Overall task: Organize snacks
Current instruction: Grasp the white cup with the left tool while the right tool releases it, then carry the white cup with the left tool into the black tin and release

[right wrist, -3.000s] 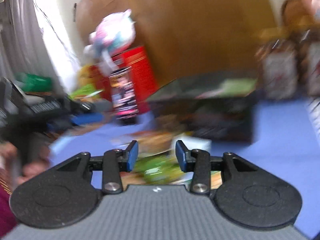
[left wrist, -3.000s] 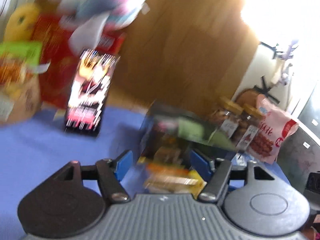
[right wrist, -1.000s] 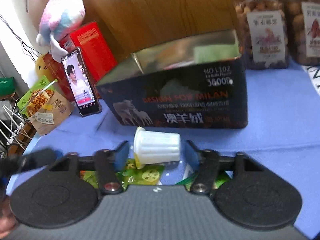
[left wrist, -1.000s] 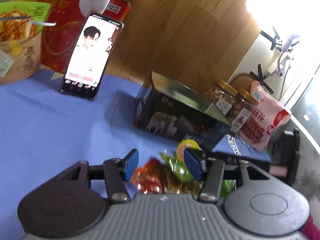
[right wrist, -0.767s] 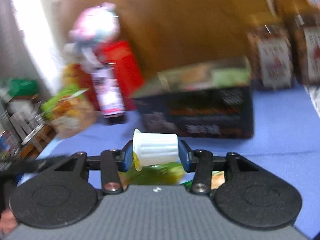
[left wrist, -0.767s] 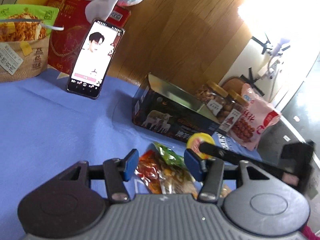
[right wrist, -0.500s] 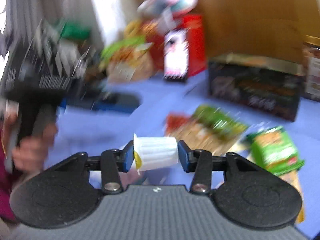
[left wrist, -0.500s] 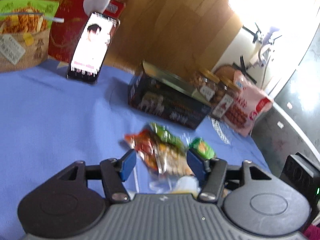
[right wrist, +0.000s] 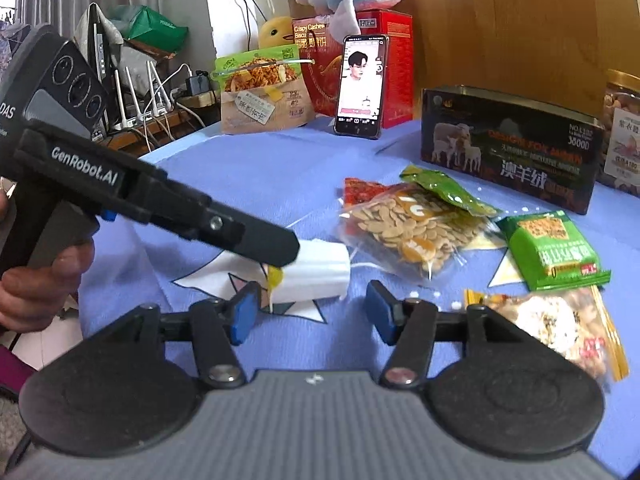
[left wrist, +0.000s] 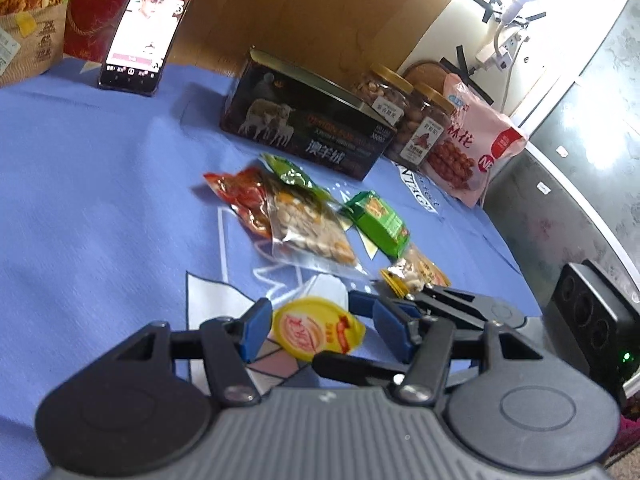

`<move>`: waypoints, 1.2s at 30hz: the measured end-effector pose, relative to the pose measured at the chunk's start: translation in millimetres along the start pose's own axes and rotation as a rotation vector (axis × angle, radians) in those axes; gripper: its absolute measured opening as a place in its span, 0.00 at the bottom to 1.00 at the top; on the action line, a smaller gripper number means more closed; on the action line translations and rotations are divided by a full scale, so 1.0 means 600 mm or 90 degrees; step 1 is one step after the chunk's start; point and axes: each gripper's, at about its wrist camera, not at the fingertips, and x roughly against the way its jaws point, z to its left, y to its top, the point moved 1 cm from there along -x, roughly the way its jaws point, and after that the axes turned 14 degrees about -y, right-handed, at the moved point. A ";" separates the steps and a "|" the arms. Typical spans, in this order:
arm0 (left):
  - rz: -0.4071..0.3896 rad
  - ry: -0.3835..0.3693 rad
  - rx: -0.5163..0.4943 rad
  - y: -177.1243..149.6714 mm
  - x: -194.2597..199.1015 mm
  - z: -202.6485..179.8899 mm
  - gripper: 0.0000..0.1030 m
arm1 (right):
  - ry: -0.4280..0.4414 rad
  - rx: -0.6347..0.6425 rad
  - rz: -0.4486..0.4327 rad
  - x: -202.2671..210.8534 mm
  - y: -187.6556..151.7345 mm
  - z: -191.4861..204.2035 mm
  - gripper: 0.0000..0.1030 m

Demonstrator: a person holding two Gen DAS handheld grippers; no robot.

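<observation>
Jelly cup is lying on its side on the blue cloth, at 12 o'clock from the right gripper, with its yellow foil lid being turned toward the left wrist camera. It is apparently being set apart from the loose packets, so that cups and bags are being sorted separately.

The right gripper is being held released: its blue pads are standing clear of the cup on both sides, and its jaws have just been opening with the cup ahead of the gap. The left gripper is being brought over the cup from 9 o'clock, its fingers straddling the lid without clamping it, probably to steady or take it.

The seed packet and green packet are being left at 1 to 2 o'clock, with the dark tin beyond them.

A second earlier the cup was being gripped between the right pads, close to the tin; now it is being rested on the cloth, well away from it.
</observation>
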 end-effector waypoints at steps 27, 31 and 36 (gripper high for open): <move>0.032 0.157 -0.041 -0.005 -0.045 -0.046 0.46 | 0.013 -0.042 -0.002 0.002 -0.006 -0.010 0.51; 0.034 0.174 -0.045 -0.007 -0.048 -0.053 0.46 | 0.011 -0.039 -0.003 0.004 -0.006 -0.009 0.51; 0.036 0.190 -0.047 -0.007 -0.051 -0.058 0.46 | 0.012 -0.039 -0.003 0.005 -0.006 -0.009 0.51</move>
